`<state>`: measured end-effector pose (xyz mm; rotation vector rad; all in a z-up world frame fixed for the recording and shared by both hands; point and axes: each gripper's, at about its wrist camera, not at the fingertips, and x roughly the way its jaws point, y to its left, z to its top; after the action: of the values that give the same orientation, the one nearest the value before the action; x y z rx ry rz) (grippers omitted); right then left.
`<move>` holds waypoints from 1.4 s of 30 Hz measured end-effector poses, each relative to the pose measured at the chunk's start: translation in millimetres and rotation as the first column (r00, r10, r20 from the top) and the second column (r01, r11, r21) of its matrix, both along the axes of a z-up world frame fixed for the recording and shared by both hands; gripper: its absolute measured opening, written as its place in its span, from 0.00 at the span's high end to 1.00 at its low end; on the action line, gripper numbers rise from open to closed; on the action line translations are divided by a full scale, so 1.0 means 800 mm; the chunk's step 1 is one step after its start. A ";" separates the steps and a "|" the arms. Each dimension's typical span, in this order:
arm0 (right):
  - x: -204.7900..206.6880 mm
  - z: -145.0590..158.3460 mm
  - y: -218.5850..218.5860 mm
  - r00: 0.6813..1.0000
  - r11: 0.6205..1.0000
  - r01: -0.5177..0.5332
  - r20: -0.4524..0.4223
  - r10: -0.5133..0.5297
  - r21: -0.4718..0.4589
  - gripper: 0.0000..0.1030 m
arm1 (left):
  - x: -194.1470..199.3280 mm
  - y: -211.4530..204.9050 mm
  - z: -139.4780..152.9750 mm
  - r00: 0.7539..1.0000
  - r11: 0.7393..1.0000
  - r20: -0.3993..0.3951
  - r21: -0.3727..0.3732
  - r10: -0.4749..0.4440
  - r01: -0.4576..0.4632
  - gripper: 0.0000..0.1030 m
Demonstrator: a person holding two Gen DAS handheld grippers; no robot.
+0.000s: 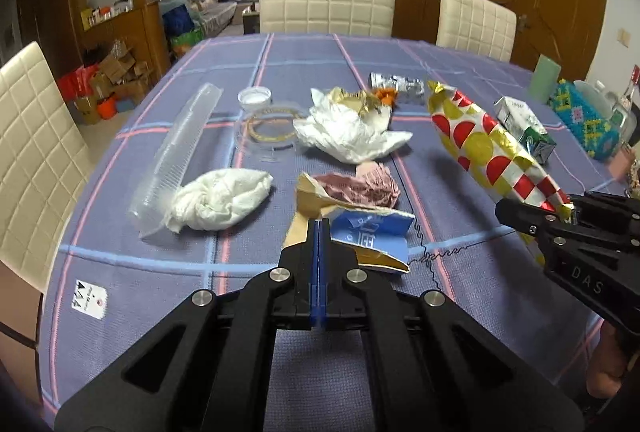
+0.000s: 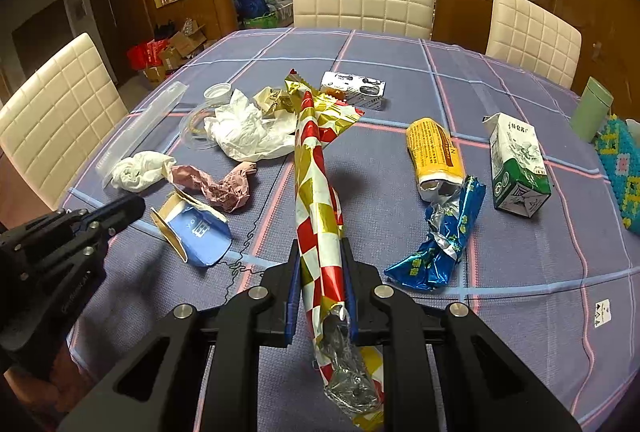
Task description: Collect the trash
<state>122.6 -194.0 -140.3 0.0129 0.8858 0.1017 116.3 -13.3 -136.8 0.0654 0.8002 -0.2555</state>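
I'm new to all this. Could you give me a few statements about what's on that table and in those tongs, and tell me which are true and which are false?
1. The right tongs hold a red, gold and white wrapper. True.
2. The left tongs grip the blue carton. False: they are shut on nothing, poised just in front of it.
3. The milk carton stands upright. False: it lies tilted on the tablecloth.
4. A blue foil bag lies beside the yellow pouch. True.
5. A trash bin stands on the table. False: no bin shows in either view.
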 end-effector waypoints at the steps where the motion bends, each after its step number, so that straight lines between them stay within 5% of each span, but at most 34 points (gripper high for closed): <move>1: 0.000 0.000 0.000 1.000 1.000 -0.001 0.001 0.001 0.000 0.83 | 0.002 0.001 -0.002 1.000 1.000 -0.006 -0.004 0.009 -0.009 0.96; 6: -0.002 0.001 0.002 1.000 1.000 -0.003 0.011 0.003 -0.008 0.83 | 0.011 0.003 -0.010 0.996 0.997 -0.080 -0.066 -0.045 0.040 0.92; 7: -0.002 0.001 0.002 1.000 1.000 -0.003 0.010 0.003 -0.007 0.83 | 0.010 0.002 -0.010 0.996 0.997 -0.081 -0.062 -0.044 0.039 0.82; 9: -0.002 0.000 0.001 1.000 1.000 -0.003 0.010 0.003 -0.006 0.83 | 0.006 0.003 -0.007 0.999 0.999 -0.042 -0.044 -0.018 0.016 0.19; 11: -0.002 0.000 0.001 1.000 1.000 -0.001 0.009 0.001 -0.006 0.83 | -0.002 0.005 0.003 0.999 0.999 0.034 -0.045 -0.008 0.010 0.03; 14: 0.000 -0.002 0.000 1.000 1.000 0.000 0.003 0.000 -0.002 0.83 | -0.004 0.002 0.011 0.997 0.999 0.068 -0.033 -0.018 0.020 0.03; 26: 0.004 -0.009 -0.007 1.000 1.000 0.010 -0.018 -0.010 0.009 0.83 | 0.016 -0.028 -0.027 0.996 0.995 -0.038 0.054 -0.084 0.086 0.04; 27: 0.004 -0.010 -0.007 1.000 1.000 0.009 -0.018 -0.009 0.008 0.83 | 0.017 -0.029 -0.029 0.995 0.994 -0.040 0.060 -0.087 0.090 0.08; 29: 0.005 -0.011 -0.007 1.000 1.000 0.009 -0.021 -0.009 0.009 0.83 | 0.020 -0.028 -0.032 0.994 0.994 -0.058 0.057 -0.088 0.092 0.36; 30: 0.005 -0.012 -0.006 1.000 1.000 0.008 -0.023 -0.008 0.008 0.83 | 0.022 -0.026 -0.034 0.993 0.995 -0.071 0.048 -0.089 0.092 0.39; 31: 0.006 -0.012 -0.006 1.000 1.000 0.007 -0.024 -0.007 0.007 0.83 | 0.024 -0.023 -0.034 0.993 0.995 -0.080 0.032 -0.088 0.091 0.54; 33: 0.005 -0.012 -0.004 1.000 1.000 0.002 -0.025 -0.002 0.003 0.83 | 0.021 -0.019 -0.031 0.994 0.996 -0.068 0.017 -0.088 0.089 0.59; 34: 0.005 -0.012 -0.003 1.000 1.000 0.000 -0.024 0.000 0.001 0.83 | 0.019 -0.018 -0.029 0.995 0.996 -0.055 0.019 -0.083 0.084 0.74; 42: -0.004 0.000 0.013 1.000 0.999 -0.024 0.006 0.024 -0.033 0.83 | 0.007 -0.013 -0.010 0.995 0.995 -0.008 0.008 -0.102 0.102 0.89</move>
<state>119.1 -183.2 -140.3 -0.0289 0.8810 0.1091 121.5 -23.9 -144.9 0.1140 0.8066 -0.3491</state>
